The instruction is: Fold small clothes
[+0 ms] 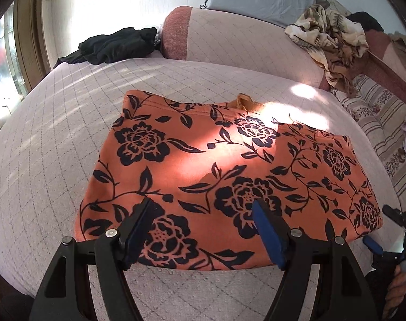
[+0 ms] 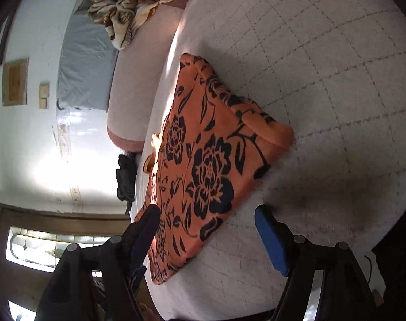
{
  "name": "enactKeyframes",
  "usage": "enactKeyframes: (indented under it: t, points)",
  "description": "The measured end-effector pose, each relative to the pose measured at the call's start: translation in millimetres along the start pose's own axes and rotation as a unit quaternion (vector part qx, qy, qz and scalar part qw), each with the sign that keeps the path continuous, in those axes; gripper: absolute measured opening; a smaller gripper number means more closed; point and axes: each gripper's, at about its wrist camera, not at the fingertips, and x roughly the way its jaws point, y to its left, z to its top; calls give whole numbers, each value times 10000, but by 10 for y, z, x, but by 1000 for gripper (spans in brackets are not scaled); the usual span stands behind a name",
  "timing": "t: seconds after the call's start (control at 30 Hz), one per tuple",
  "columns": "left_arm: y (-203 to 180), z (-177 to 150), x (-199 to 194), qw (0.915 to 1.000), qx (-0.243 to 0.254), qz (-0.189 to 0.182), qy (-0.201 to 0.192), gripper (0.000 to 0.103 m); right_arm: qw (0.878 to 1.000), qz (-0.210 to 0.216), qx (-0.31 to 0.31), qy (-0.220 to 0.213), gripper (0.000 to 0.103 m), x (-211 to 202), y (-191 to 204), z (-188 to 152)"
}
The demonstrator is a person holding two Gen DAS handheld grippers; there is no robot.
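Left wrist view: one folded orange garment (image 1: 224, 176) on one bed (image 1: 42, 144); left claw (image 1: 203, 208) and right claw (image 2: 207, 212) wide, empty

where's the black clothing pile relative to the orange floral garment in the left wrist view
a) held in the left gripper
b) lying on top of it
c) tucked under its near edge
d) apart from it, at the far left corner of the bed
d: the black clothing pile lies well clear of the orange floral garment, at the bed's far left corner.
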Motion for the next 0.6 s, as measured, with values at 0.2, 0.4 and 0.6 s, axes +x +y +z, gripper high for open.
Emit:
enactKeyframes:
  t: [0.2,0.4,0.6]
  points:
    - [-149,-53,47,9999,-7,63,161,75,9991,-300,-70,-302,8,147,18,261]
    - [-333,-1,174,9996,197,136,165,75,9917,-710,-943,-507,10,-63,278,169]
    - [-421,57,364,9992,215,191,294,75,9963,-703,-470,-182,30,-395,4,344]
